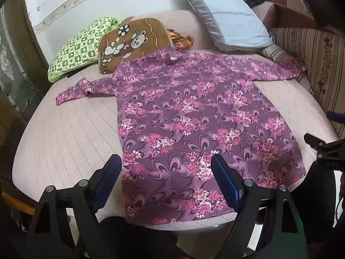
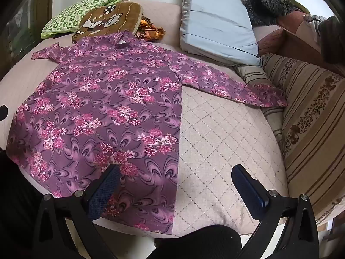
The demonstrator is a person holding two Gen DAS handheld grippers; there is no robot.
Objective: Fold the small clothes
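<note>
A purple floral long-sleeved garment (image 1: 189,112) lies spread flat on the pale quilted bed (image 1: 71,129), collar at the far end, sleeves stretched out left and right. It also shows in the right wrist view (image 2: 103,112). My left gripper (image 1: 166,168) is open and empty, hovering over the hem's left part. My right gripper (image 2: 175,178) is open and empty, hovering over the hem's right edge and the bare quilt (image 2: 220,142). Part of the right gripper (image 1: 323,149) shows at the right edge of the left wrist view.
At the bed's head lie a green checked pillow (image 1: 79,47), a brown bear cushion (image 1: 133,43), an orange cloth (image 1: 181,40) and a light blue pillow (image 1: 228,15). A striped floral sofa back (image 2: 310,116) runs along the right. Dark fur item (image 2: 265,4) at far right.
</note>
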